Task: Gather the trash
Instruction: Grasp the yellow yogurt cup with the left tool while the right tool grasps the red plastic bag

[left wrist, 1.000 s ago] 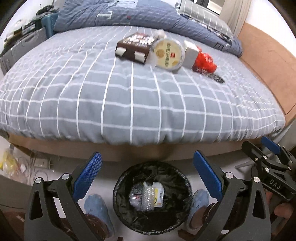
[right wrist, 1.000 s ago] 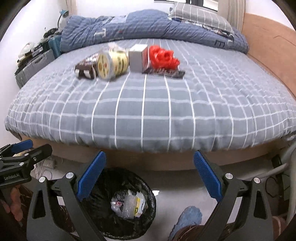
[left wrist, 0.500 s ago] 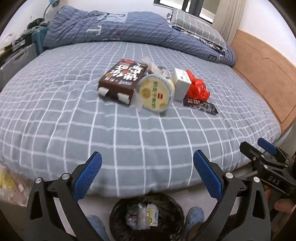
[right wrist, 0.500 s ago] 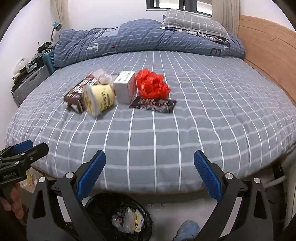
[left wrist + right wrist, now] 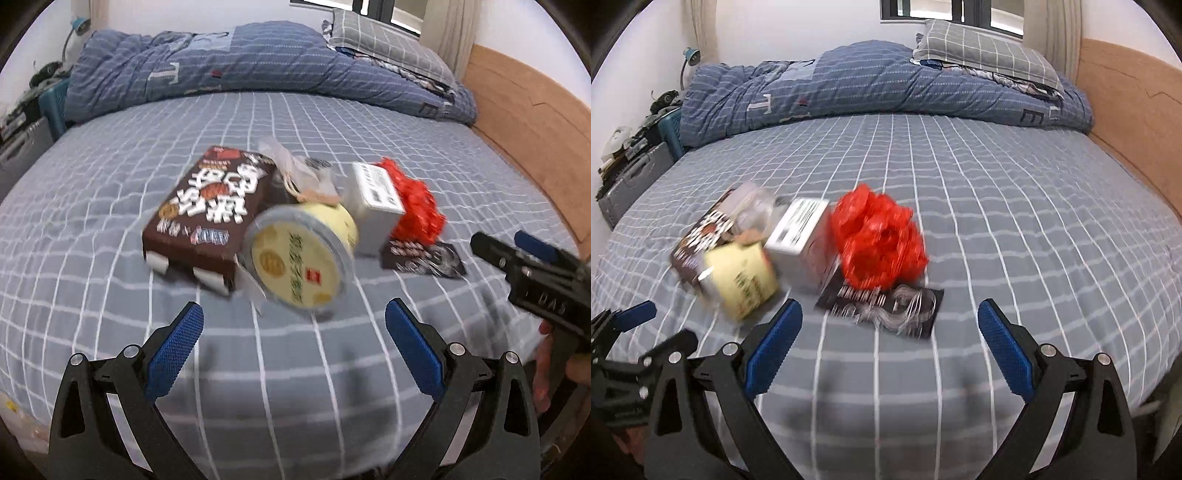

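Note:
A heap of trash lies mid-bed on the grey checked sheet. In the left wrist view I see a brown snack box (image 5: 214, 210), a yellow noodle cup (image 5: 303, 262) on its side, a white carton (image 5: 376, 206), a crumpled red plastic bag (image 5: 417, 210), a black sachet (image 5: 424, 258) and clear wrapping (image 5: 295, 170). My left gripper (image 5: 293, 350) hangs open just short of the cup. The right wrist view shows the red bag (image 5: 879, 240), black sachet (image 5: 882, 306), white carton (image 5: 801, 236) and cup (image 5: 738, 280). My right gripper (image 5: 888, 350) is open just short of the sachet.
A rumpled blue duvet (image 5: 868, 85) and a grey pillow (image 5: 982, 51) fill the bed's far end. A wooden headboard panel (image 5: 1134, 122) runs along the right. Cases and clutter (image 5: 631, 166) stand off the left side. The bin is out of view.
Both grippers have risen from over the floor bin and moved forward over the bed toward the trash heap. The bin has dropped out of view. Both stay open.

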